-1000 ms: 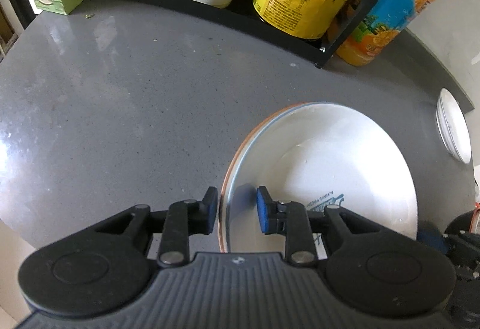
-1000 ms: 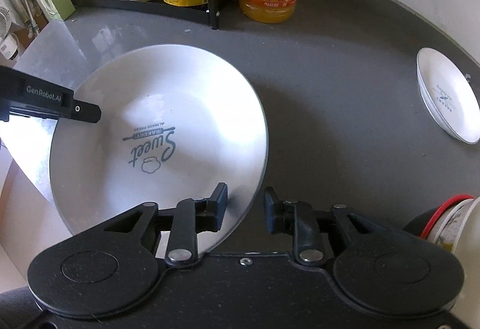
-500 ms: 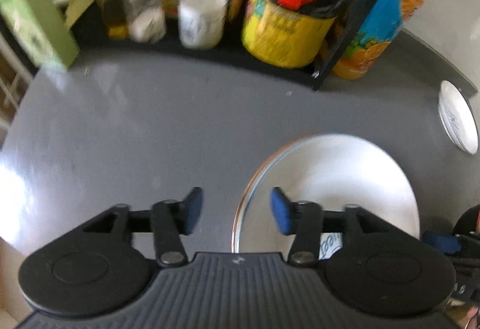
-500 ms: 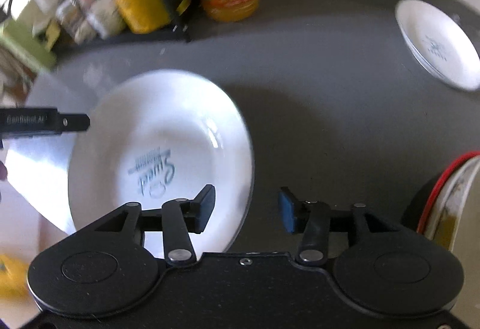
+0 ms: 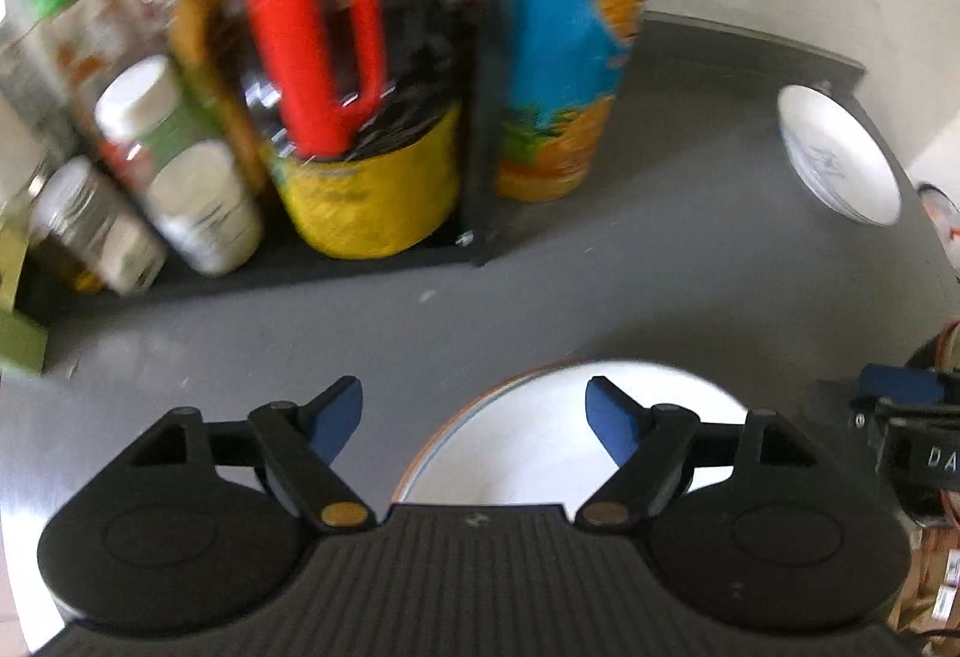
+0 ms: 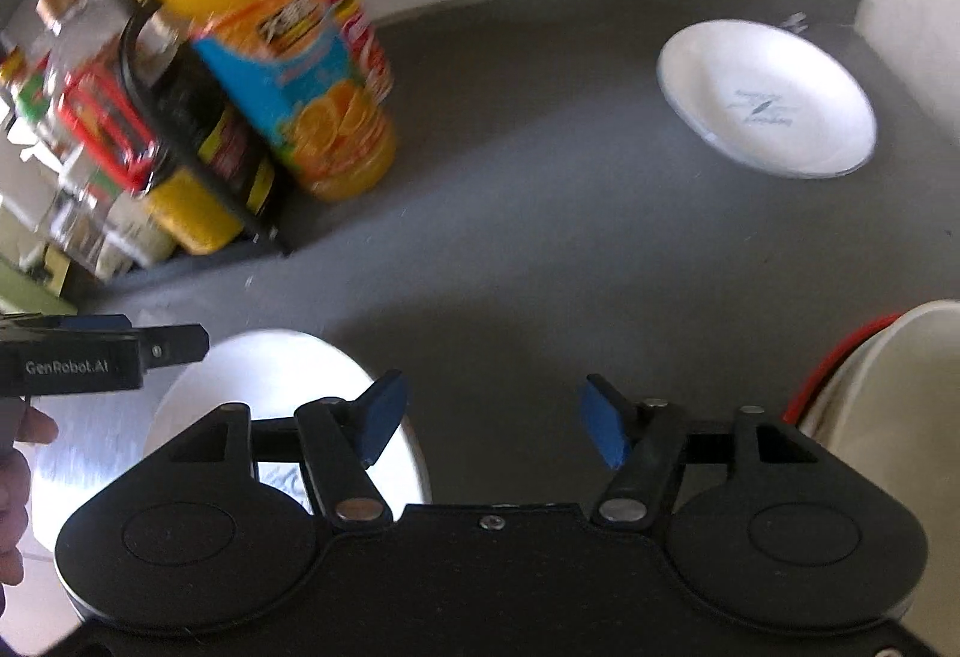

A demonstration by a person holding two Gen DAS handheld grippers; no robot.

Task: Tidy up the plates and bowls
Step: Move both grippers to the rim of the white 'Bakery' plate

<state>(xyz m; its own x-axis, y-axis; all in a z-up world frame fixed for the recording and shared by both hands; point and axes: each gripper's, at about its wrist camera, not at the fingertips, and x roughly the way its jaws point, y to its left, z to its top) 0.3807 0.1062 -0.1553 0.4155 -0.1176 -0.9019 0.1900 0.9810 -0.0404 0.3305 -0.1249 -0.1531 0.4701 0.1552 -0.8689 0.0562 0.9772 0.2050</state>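
Note:
A large white plate (image 5: 540, 435) with blue lettering lies flat on the grey counter, just under and between my two grippers; it shows in the right wrist view as the large white plate (image 6: 282, 375) at lower left. My left gripper (image 5: 474, 414) hangs open above its near rim, holding nothing. My right gripper (image 6: 492, 417) is open too, off the plate's right edge. A smaller white plate (image 6: 768, 99) sits at the far right of the counter, also seen as the smaller plate (image 5: 840, 156). A cream bowl with a red rim (image 6: 888, 375) is at the right edge.
A black rack (image 5: 480, 129) of jars and bottles stands at the back left, with an orange juice bottle (image 6: 282, 57) beside it. A hand (image 6: 18, 465) holds the left gripper body (image 6: 90, 357). Bare grey counter (image 6: 540, 237) lies between the plates.
Both grippers opened wide, let go of the large plate's rim and pulled back and up. The plate now rests flat on the counter. Both views tilted toward the back.

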